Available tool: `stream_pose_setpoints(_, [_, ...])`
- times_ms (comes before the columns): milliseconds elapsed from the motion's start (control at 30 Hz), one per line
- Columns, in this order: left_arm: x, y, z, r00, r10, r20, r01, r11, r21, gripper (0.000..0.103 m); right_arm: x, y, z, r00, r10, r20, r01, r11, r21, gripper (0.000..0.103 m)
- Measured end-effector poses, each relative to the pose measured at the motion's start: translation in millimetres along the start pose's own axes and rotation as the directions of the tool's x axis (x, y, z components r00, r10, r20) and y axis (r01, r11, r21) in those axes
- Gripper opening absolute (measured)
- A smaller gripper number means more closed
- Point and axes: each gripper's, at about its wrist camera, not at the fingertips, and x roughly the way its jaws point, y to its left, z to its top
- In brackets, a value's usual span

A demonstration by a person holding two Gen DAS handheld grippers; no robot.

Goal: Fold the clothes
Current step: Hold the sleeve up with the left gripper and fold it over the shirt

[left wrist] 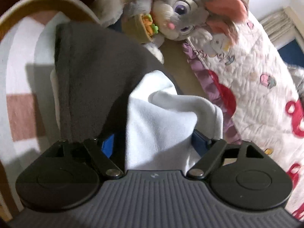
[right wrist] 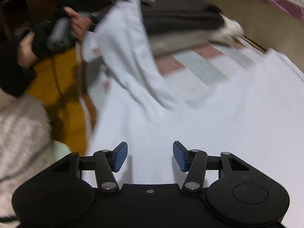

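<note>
The white garment [right wrist: 133, 60], soft, light and floppy, hangs bunched from the left tool [left wrist: 153, 142] pinching it while trailing onto the bed [right wrist: 218, 114]; the right tool [right wrist: 150, 156], spread and empty, should probably take a free hem.

white garment [right wrist: 133, 60], one edge lifted, rest spread flat

Left claw [left wrist: 157, 142]: closed on a fold of white cloth [left wrist: 161, 117], blue pads mostly covered. Person's left hand [right wrist: 79, 21] grips its handle, raised. Right claw [right wrist: 150, 156]: jaws spread apart, nothing between them, held low.
</note>
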Motion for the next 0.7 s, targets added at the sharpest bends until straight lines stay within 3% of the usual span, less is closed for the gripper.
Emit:
stream_pose_setpoints(33, [-2, -6, 0, 1.0, 0.005, 0.006, -0.005, 0.998, 0.061, 0.026, 1, -3, -5, 1.0, -0.013, -0.01, 0.013, 1.0, 0.011, 0.057])
stream_pose_setpoints(67, [-5, -16, 0, 0.999, 0.028, 0.016, -0.03, 0.989, 0.146, 0.007, 1, -5, -10, 1.0, -0.023, -0.015, 0.023, 1.0, 0.018, 0.057])
stream_pose_setpoints(133, [-22, -27, 2, 0.993, 0.036, 0.109, -0.059, 0.975, 0.213, 0.007, -1, -5, -17, 0.999, -0.037, -0.022, 0.037, 0.999, 0.019, 0.057])
stream_pose_setpoints(200, [-46, -23, 9, 0.975, 0.026, 0.222, -0.059, 0.987, 0.147, 0.007, -3, -4, -23, 0.999, -0.048, -0.024, 0.048, 0.999, 0.012, 0.057])
stream_pose_setpoints(267, [-60, -19, 11, 0.953, 0.079, 0.292, -0.116, 0.987, 0.114, 0.007, -6, 2, -26, 0.999, -0.05, -0.019, 0.05, 0.999, -0.004, 0.057])
stream_pose_setpoints(400, [-67, -39, 1, 0.923, 0.151, 0.355, -0.228, 0.955, 0.187, 0.007, -9, 15, -32, 1.0, 0.004, -0.024, -0.005, 0.999, -0.05, 0.058])
stream_pose_setpoints(533, [-73, -60, -9, 0.883, 0.211, 0.419, -0.339, 0.905, 0.257, 0.006, -3, 29, -39, 0.992, 0.092, -0.09, -0.1, 0.99, -0.096, 0.061])
stream_pose_setpoints(600, [-75, -65, -12, 0.885, 0.203, 0.418, -0.342, 0.894, 0.291, 0.006, 1, 35, -43, 0.981, 0.141, -0.134, -0.154, 0.984, -0.094, 0.062])
stream_pose_setpoints(700, [-83, -68, -15, 0.906, 0.169, 0.388, -0.292, 0.914, 0.282, 0.006, -1, 34, -44, 0.966, 0.214, -0.142, -0.222, 0.974, -0.039, 0.064])
